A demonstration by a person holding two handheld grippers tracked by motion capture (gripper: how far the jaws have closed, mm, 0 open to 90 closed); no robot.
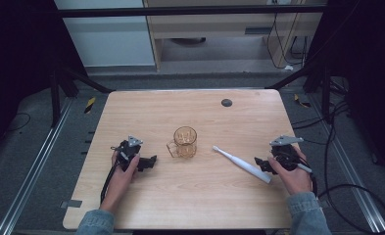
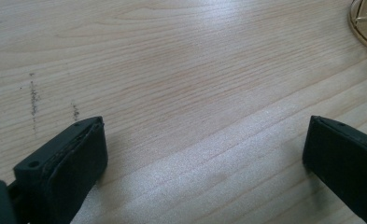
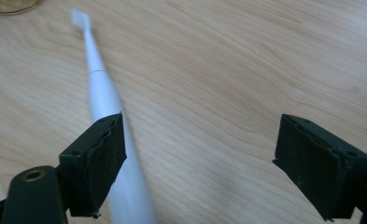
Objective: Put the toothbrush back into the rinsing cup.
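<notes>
Sitting smack in the middle of the tabletop [image 1: 146, 205] is an amber glass mug [image 1: 184, 142], upright, handle facing the left side, so I'll use that as my reference point. To the right of the mug lies a white electric toothbrush [image 1: 241, 164], flat on the wood, its brush head pointing toward the mug and its thick end angled away toward the near right. The two are close, not touching.

Right tongs [image 1: 261, 164] sit at the far end of the toothbrush from the mug, held in the person's right hand [image 1: 294, 171]. They're spread wide and gripping nothing; in the right gripper view the toothbrush handle [image 3: 107, 107] runs past one jaw, partly tucked behind it, with bare wood between the two jaws.

Left tongs [image 1: 151, 160] are just to the left of the mug, a bit nearer the person, also spread wide over bare wood, with the mug's rim [image 2: 365, 23] peeking in at the corner of the left gripper view.
</notes>
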